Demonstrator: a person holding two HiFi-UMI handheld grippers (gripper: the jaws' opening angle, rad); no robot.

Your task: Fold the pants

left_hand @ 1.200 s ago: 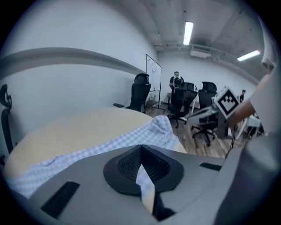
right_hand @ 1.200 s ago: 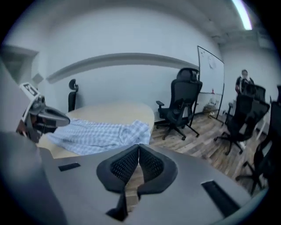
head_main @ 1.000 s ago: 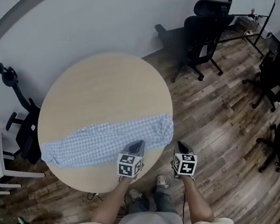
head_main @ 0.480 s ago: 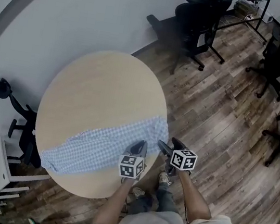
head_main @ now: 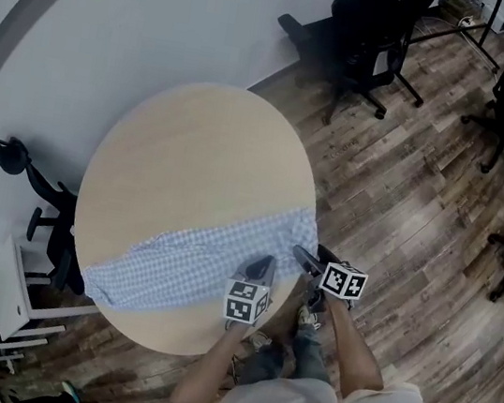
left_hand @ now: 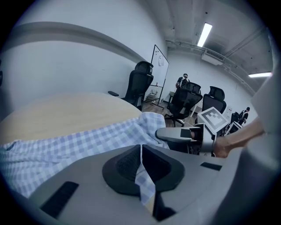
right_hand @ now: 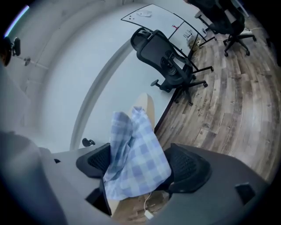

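The round worktop (head_main: 192, 158) carries the blue checked pants (head_main: 196, 258), which lie in a long strip across its near side. The left claw (head_main: 263, 264) is clenched on a fold of the pants near their right end. The right claw (head_main: 312, 256) has just been opening, and loose cloth hangs between its wide jaws.

This is an office: beyond the round wooden table (head_main: 192, 158) several black swivel chairs (head_main: 378, 31) stand on a wood-plank floor (head_main: 407, 182), with a whiteboard (left_hand: 159, 66) behind them and tube lights (left_hand: 204, 34) overhead.
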